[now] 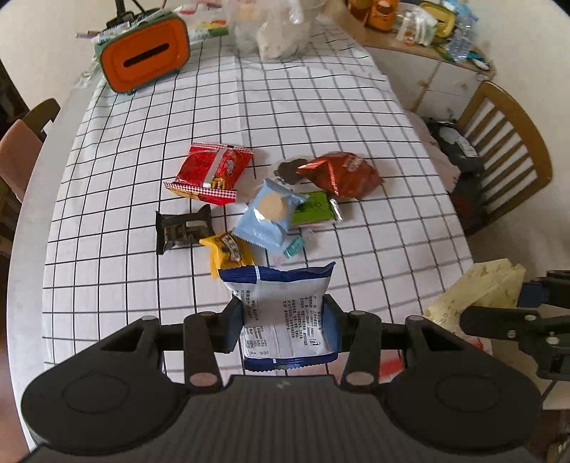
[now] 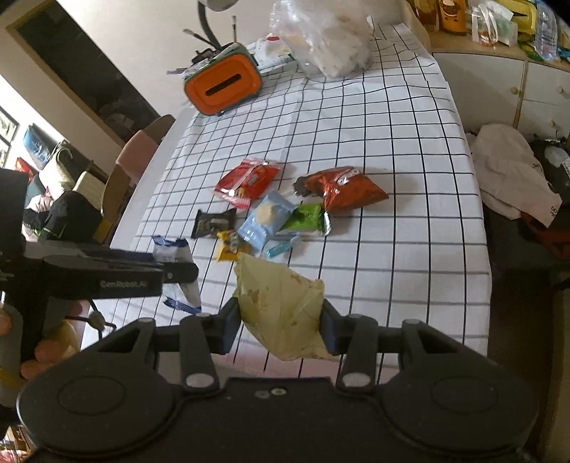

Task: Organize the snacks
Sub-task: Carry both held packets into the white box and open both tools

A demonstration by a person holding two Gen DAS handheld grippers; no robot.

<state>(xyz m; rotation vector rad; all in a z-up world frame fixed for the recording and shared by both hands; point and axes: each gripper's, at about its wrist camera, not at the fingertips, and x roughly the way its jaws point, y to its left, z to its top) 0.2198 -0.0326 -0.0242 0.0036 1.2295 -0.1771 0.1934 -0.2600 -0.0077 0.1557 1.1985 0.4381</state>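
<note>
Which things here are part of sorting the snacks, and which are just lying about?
Snack job: blue and white packet in left gripper; pale yellow packet in right gripper; loose snack packets mid-table.

Lying about: orange box, clear plastic bag, wooden chair.

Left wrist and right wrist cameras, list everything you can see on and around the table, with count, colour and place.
Tablecloth: one, white with black grid, covering table.
Tissue box: one, orange, far left.
Clear plastic bag: one, far edge.
Loose snack packets: seven in a central cluster: red, reddish-brown, light blue, green, black, yellow, small teal.
Wooden chair: one, right of table.
Blue-and-white packet: one, held in left gripper.
Pale yellow packet: one, held in right gripper.
</note>
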